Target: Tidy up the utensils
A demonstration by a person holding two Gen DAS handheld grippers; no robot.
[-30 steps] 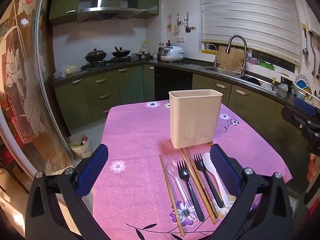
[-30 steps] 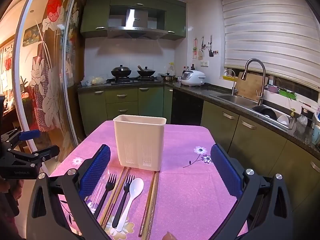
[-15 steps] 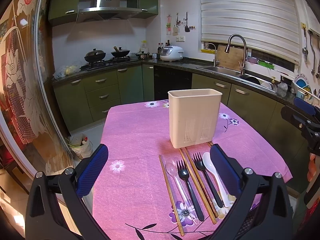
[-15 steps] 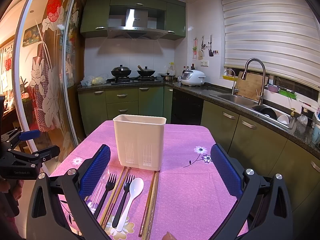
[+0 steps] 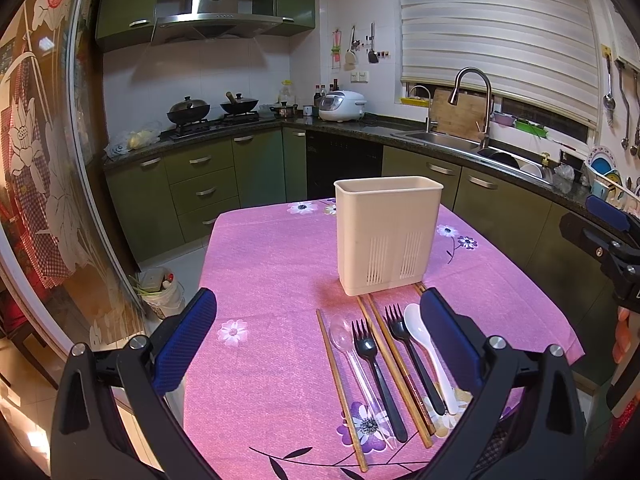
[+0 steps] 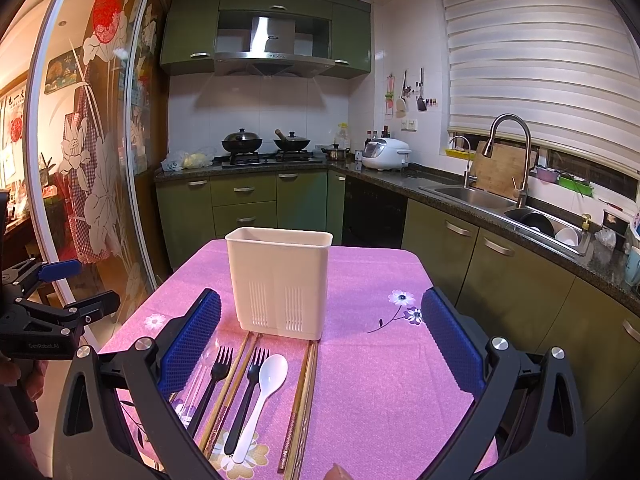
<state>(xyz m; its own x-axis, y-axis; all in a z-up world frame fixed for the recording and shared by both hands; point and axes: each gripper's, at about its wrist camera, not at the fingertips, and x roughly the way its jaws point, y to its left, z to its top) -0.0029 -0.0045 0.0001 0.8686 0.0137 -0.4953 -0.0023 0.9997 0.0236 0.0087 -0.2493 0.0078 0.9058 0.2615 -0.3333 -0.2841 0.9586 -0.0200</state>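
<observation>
A cream utensil holder (image 5: 387, 236) stands mid-table (image 5: 272, 264), interior hidden, with forks (image 5: 378, 376), spoons (image 5: 426, 352) and chopsticks (image 5: 340, 384) lying before it near the front edge, between two wide-open, empty grippers: left gripper (image 5: 318, 332), right gripper (image 6: 320, 330).

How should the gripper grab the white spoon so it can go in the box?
Probably by the handle. The white spoon lies flat, bowl toward the holder, with a black fork close on its left. Come from above with the right gripper, fingers straddling the thin handle across its width.
</observation>
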